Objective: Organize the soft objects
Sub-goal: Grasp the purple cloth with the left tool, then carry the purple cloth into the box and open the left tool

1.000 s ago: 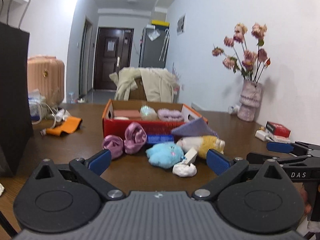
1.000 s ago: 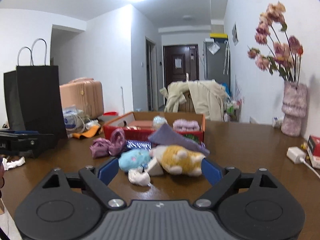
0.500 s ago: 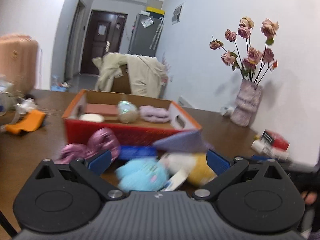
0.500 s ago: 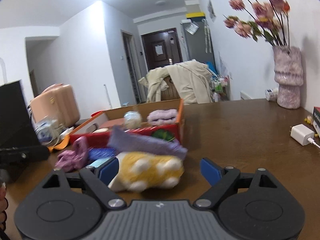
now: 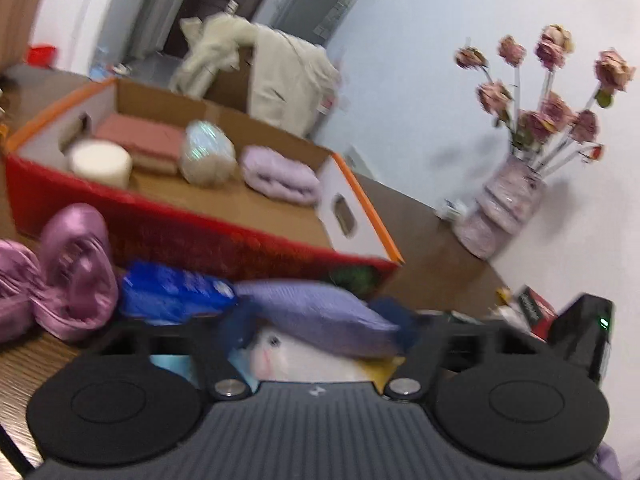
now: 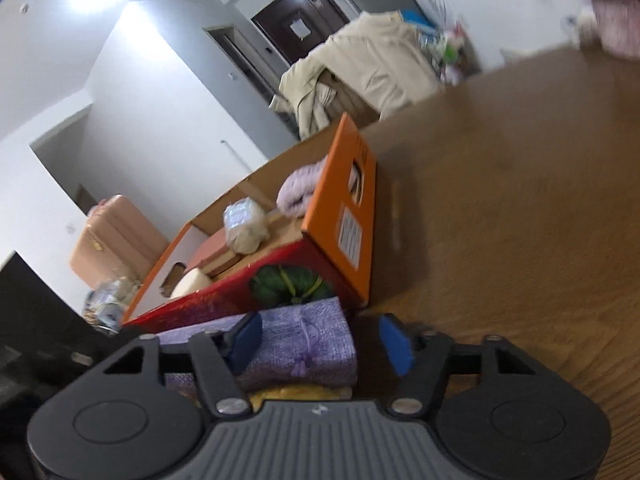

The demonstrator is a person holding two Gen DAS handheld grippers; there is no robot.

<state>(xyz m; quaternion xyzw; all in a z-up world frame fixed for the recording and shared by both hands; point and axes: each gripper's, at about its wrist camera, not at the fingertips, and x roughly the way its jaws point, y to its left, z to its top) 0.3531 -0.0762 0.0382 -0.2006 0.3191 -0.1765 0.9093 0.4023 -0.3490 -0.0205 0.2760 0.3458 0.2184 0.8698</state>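
From the left wrist, the left claw [image 5: 320,326] is closing, its blue pads on either end of a purple pouch [image 5: 320,312] that lies on top of a white and yellow plush toy [image 5: 304,360]; blur keeps me from telling whether the pads press on the pouch yet; a blue packet [image 5: 172,290] and two shiny pink bundles [image 5: 72,276] lie just to the left on the brown counter [image 5: 436,252]; behind them stands an open red and orange cardboard box [image 5: 224,236] holding a rolled lilac towel [image 5: 280,176], a wrapped pale ball [image 5: 206,152], a cream round block [image 5: 100,162] and a pink flat pad [image 5: 140,140]; a vase of dried roses [image 5: 508,204] stands near the wall, and part of the other device [image 5: 580,332] shows at the right edge. From the right wrist, the right claw [image 6: 320,344] is also closing, released so far; the purple pouch [image 6: 296,340] sits between the pads, the left pad against its top face, the right pad apart from it over bare counter [image 6: 520,208]; yellow plush [image 6: 296,394] peeks from under the pouch; the box [image 6: 340,216] stands just behind, a green item [image 6: 288,286] at its front wall.
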